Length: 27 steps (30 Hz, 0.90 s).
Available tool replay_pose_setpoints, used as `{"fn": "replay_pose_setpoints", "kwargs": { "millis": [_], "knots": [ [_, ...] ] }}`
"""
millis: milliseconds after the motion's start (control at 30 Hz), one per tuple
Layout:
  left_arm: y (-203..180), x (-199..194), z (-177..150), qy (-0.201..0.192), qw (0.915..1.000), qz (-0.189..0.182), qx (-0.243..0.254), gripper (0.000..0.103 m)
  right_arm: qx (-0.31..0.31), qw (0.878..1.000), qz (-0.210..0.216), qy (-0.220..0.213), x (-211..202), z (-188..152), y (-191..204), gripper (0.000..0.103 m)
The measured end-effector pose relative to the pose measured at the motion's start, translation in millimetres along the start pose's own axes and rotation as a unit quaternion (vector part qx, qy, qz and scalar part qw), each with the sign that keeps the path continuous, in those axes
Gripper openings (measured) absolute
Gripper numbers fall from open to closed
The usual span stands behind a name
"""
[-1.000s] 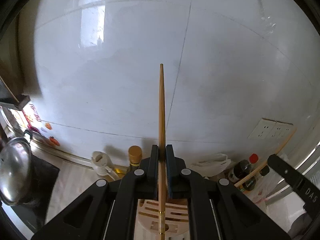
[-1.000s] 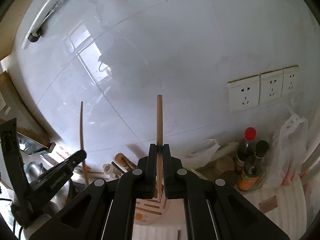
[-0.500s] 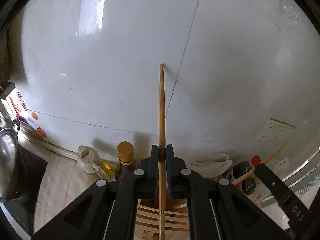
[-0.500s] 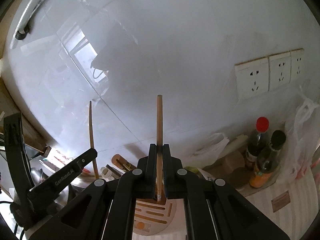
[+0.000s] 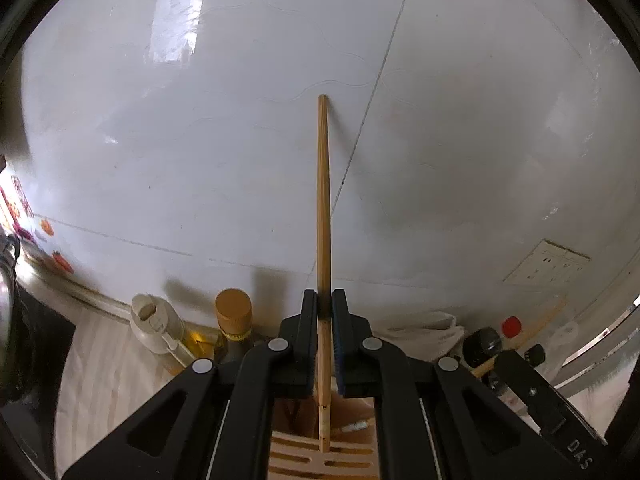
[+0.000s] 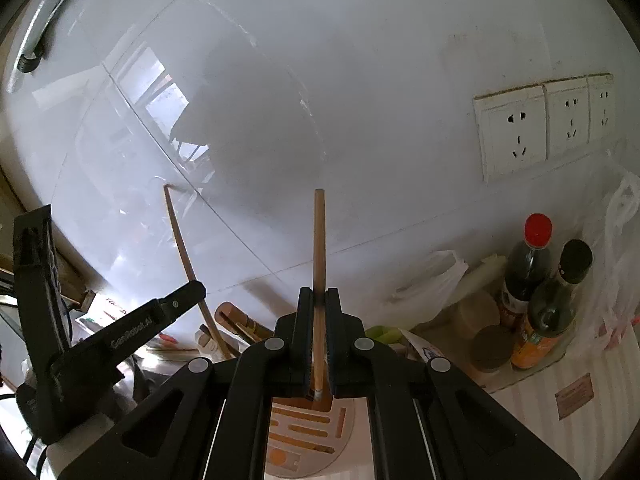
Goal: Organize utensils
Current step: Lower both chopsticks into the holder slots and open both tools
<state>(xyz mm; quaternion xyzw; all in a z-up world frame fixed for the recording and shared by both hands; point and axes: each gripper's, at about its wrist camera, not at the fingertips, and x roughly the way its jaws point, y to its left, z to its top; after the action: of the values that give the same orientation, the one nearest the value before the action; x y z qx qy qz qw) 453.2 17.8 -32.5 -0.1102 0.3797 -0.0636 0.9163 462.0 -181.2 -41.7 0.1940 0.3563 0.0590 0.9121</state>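
In the left wrist view my left gripper is shut on a long wooden chopstick that stands upright against the white wall. Its lower end reaches the slotted top of a pale wooden utensil holder just below the jaws. The right wrist view has my right gripper shut on a second chopstick, whose lower tip hangs over the rear opening of the holder. Each gripper also shows in the other's view: the right gripper at lower right, the left gripper at left.
Sauce bottles and a white plastic bag stand by the wall on the right, under wall sockets. A gold-capped bottle and a white dispenser stand left of the holder. A dark pot sits at far left.
Both grippers have sunk toward the holder with their chopsticks, and the holder and bottles now look closer. Both grips are unchanged.
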Motion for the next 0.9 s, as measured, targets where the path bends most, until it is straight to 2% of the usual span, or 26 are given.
{"fn": "replay_pose_setpoints", "kwargs": {
  "millis": [233, 533, 700, 833, 900],
  "knots": [
    [-3, 10, -3, -0.019, 0.9995, 0.0, 0.026, 0.005, 0.002, 1.0, 0.002, 0.005, 7, -5, -2, 0.006],
    [5, 22, -22, 0.003, 0.9995, -0.001, 0.032, 0.004, 0.0, 1.0, 0.01, 0.022, 12, -18, -2, 0.006],
    [6, 20, -28, 0.024, 0.9988, -0.011, 0.041, 0.005, -0.01, 0.999, 0.028, 0.04, 12, -22, 1, 0.006],
    [7, 8, -27, 0.04, 0.9982, -0.022, 0.038, 0.009, -0.017, 0.995, 0.061, 0.072, 13, -20, 6, 0.007],
    [8, -4, -25, 0.04, 0.9983, -0.016, 0.039, 0.027, -0.022, 0.995, 0.064, 0.078, 13, -20, 7, 0.007]
  ]
}}
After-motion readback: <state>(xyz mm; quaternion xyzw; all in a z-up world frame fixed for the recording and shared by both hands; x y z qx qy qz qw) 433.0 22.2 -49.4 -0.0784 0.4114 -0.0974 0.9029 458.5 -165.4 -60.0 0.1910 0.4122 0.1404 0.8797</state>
